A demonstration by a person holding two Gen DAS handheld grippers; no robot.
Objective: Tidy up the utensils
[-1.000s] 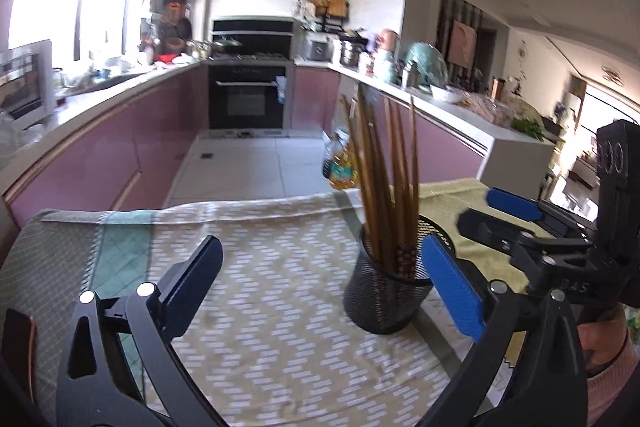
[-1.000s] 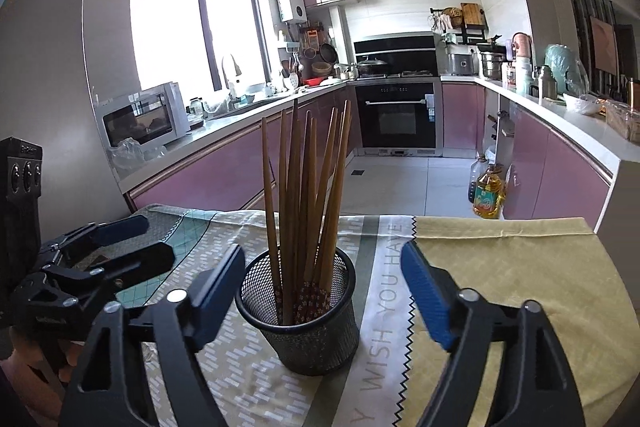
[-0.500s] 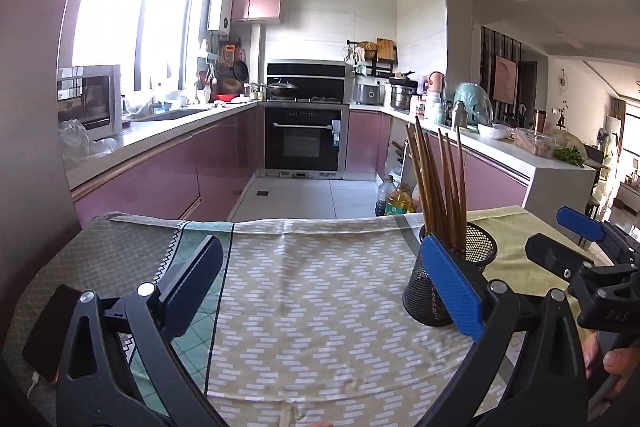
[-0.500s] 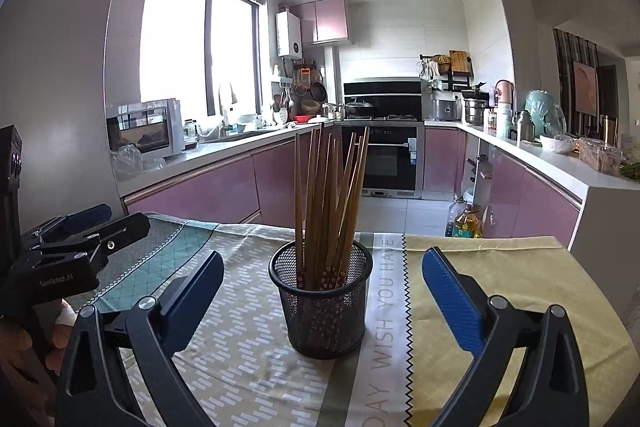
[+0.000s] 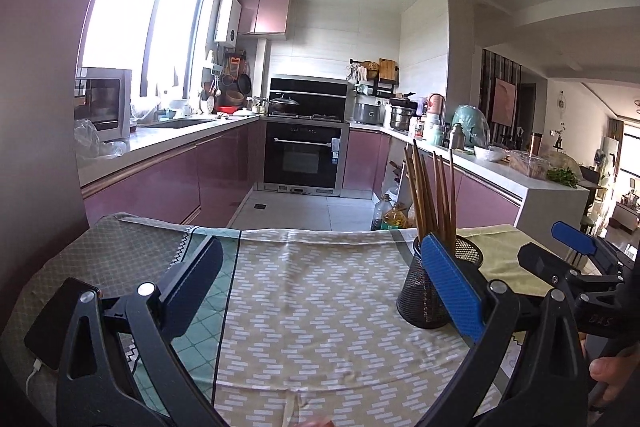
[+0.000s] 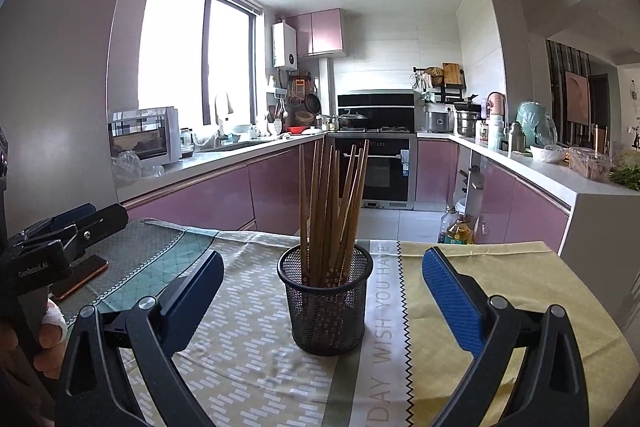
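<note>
On the tablecloth (image 6: 248,359), mesh holder (image 6: 326,301) full of chopsticks (image 6: 332,203).
They stand upright, tips fanning outward; pair count unclear. My right gripper (image 6: 320,291) and left gripper (image 5: 320,279) spread wide, empty.

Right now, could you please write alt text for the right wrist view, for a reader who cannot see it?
A black mesh holder full of wooden chopsticks stands upright on a patterned tablecloth, centred between the fingers of the open right gripper. The left gripper and a phone sit left; a pink kitchen lies behind.
</note>
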